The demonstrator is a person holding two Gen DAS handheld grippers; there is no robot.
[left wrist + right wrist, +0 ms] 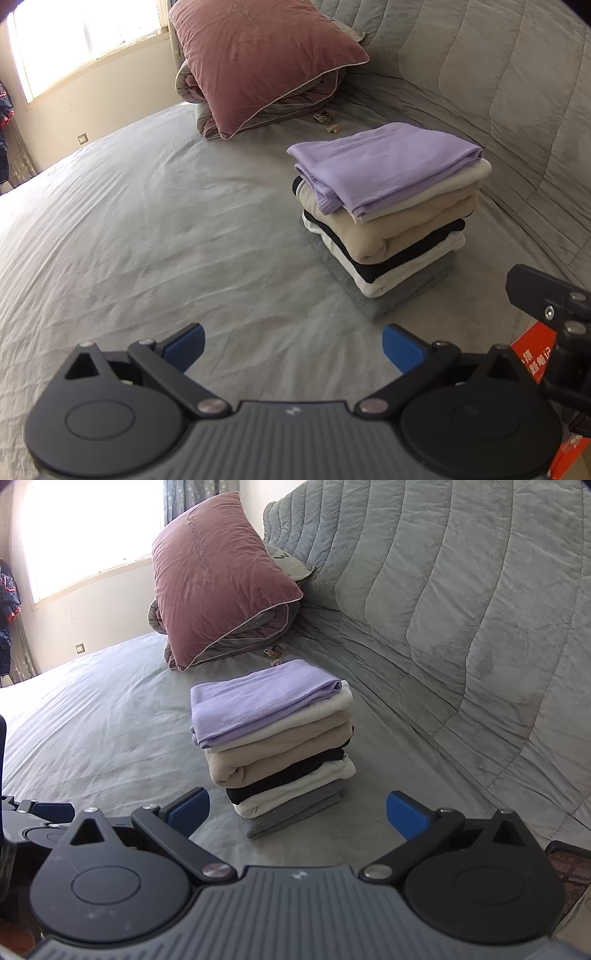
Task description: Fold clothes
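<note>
A neat stack of folded garments, lilac cloth on top [266, 698], is seen on the grey-sheeted bed [147, 240]. Both the left hand-held gripper [293, 347] and right hand-held gripper [297, 814] are spread, empty. No unfolded garment is shown, so no further move is settled.

Home bedroom: bed [147, 229], pink pillow [258, 62], quilt [461, 590], window [81, 40].

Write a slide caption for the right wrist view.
Open right gripper faces a stack of folded clothes on the bed.

Daylight floods from the overexposed, blown-out white window [92, 528] far left of the fingers; fisheye bends the edges, corners darken.
</note>
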